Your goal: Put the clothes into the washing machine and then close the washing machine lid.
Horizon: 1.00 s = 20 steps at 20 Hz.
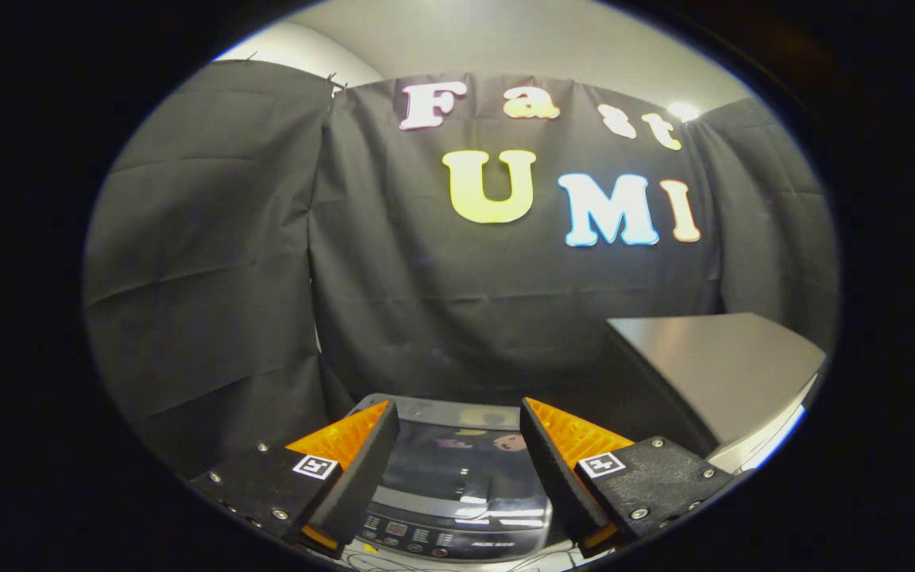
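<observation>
The gripper (457,445) hangs wide apart and empty above the washing machine (457,492), whose glossy lid (457,469) lies shut between the fingers, likely needing opening first.

One fisheye camera, riding on the gripper (459,461) and facing the booth's back wall.

It looks forward along the two parted jaws, held level and slightly downward, close above the washing machine (457,485), whose shut glossy lid (461,469) lies between and just beyond them; a grey box (712,373) stands nearby.
</observation>
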Each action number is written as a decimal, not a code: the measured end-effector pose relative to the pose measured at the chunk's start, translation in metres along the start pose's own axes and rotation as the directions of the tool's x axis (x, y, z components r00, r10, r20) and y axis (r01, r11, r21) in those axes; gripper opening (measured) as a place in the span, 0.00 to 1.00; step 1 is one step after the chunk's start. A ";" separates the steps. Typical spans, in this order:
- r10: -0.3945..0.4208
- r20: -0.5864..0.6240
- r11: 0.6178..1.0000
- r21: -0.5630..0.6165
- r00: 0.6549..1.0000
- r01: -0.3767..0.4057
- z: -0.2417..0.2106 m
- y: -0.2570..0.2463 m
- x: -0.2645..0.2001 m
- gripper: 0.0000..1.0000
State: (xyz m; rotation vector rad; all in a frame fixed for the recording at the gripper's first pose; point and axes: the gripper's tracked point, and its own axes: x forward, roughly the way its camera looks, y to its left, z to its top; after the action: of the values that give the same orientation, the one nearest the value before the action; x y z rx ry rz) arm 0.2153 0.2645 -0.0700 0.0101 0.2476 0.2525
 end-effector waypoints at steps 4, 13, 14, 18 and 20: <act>-0.041 0.079 0.999 -0.029 0.996 0.044 0.034 -0.057 -0.033 0.94; -0.127 0.137 0.992 0.028 0.982 0.124 0.066 -0.180 -0.109 0.94; -0.139 0.145 0.990 0.027 0.980 0.136 0.068 -0.194 -0.118 0.94; -0.184 0.184 0.983 0.009 0.965 0.186 0.078 -0.245 -0.159 0.94; -0.201 0.208 0.978 -0.007 0.957 0.207 0.080 -0.266 -0.180 0.94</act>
State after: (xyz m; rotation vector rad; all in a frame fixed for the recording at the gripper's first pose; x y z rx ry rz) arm 0.1317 -0.0362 0.0405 -0.0174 0.0371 0.0475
